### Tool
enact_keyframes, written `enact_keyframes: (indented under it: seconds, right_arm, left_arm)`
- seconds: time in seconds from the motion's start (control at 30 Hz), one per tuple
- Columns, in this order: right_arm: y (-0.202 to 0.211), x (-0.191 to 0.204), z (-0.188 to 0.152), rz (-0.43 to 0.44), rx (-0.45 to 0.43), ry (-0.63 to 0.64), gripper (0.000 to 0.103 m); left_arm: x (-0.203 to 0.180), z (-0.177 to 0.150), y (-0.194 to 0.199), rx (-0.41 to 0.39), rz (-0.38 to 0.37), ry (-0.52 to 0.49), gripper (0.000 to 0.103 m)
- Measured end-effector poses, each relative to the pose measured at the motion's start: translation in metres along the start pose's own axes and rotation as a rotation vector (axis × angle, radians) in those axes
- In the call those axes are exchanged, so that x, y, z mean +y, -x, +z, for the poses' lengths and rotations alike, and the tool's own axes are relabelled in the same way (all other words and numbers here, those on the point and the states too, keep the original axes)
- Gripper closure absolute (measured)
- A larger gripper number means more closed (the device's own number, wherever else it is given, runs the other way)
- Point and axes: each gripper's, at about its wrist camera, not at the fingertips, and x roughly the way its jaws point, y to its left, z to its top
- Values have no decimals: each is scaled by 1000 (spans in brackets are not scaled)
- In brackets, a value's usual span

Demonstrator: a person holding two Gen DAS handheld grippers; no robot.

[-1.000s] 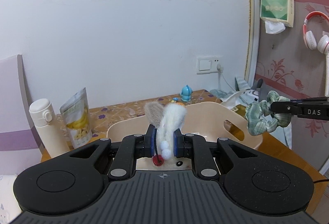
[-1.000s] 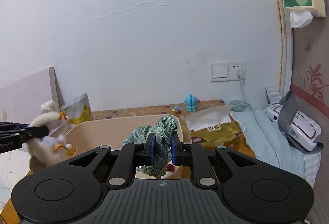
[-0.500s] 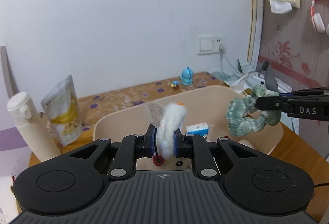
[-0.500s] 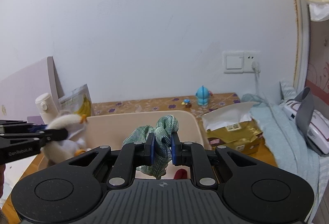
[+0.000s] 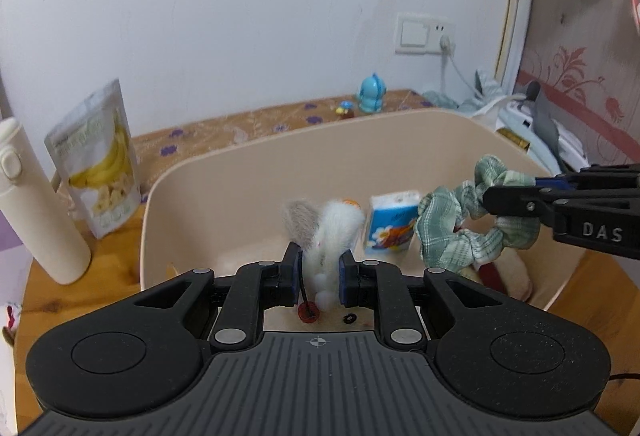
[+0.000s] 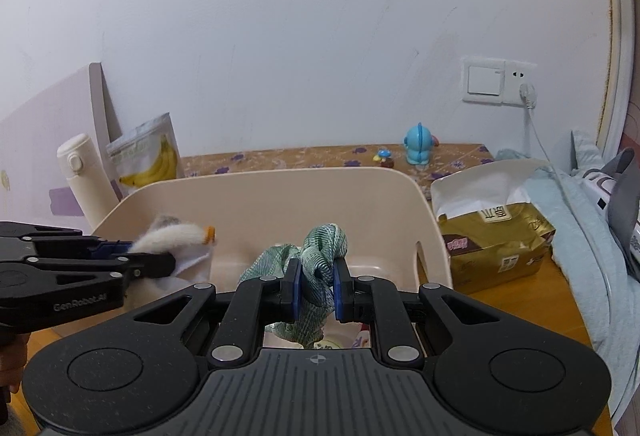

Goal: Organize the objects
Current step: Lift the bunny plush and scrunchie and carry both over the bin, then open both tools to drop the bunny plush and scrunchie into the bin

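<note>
I hold both loads over the beige bin (image 5: pixel 224 171): left gripper (image 5: pixel 319 278) fingers clamp the fluffy toy (image 5: pixel 332 232), right gripper (image 6: pixel 313 286) fingers pinch the green scrunchie (image 6: pixel 320 252). Next, lower and release.

Two cameras, one on each gripper, both looking forward at the same tub.

The left wrist view sits close behind the left gripper (image 5: pixel 319 278) and looks down a little into the beige tub (image 5: pixel 256 171), facing the white wall. The right wrist view sits close behind the right gripper (image 6: pixel 313 286) and looks more level over the tub's rim. Both views share the tub, the blue toy (image 5: pixel 371 93), the banana bag (image 5: pixel 96 159) and the wall socket (image 5: pixel 424 33). Each view also sees the other gripper coming in from the side.
</note>
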Motion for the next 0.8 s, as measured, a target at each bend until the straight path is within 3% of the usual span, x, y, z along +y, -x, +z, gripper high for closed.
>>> enact_keyframes:
  seconds: [0.2, 0.63, 0.77, 0.8]
  right_arm:
    - [-5, 6, -6, 12, 29, 21, 88]
    - [-19, 13, -15, 6, 140, 66, 85]
    - [-20, 13, -17, 2, 161, 69, 81]
    - [-20, 13, -17, 0, 160, 71, 74]
  left_arm:
    - [0, -6, -12, 71, -5, -18, 85]
    - [-1, -15, -20, 138, 1, -17, 82]
    - [1, -14, -18, 154, -6, 8, 65]
    - [0, -14, -16, 153, -15, 9, 57]
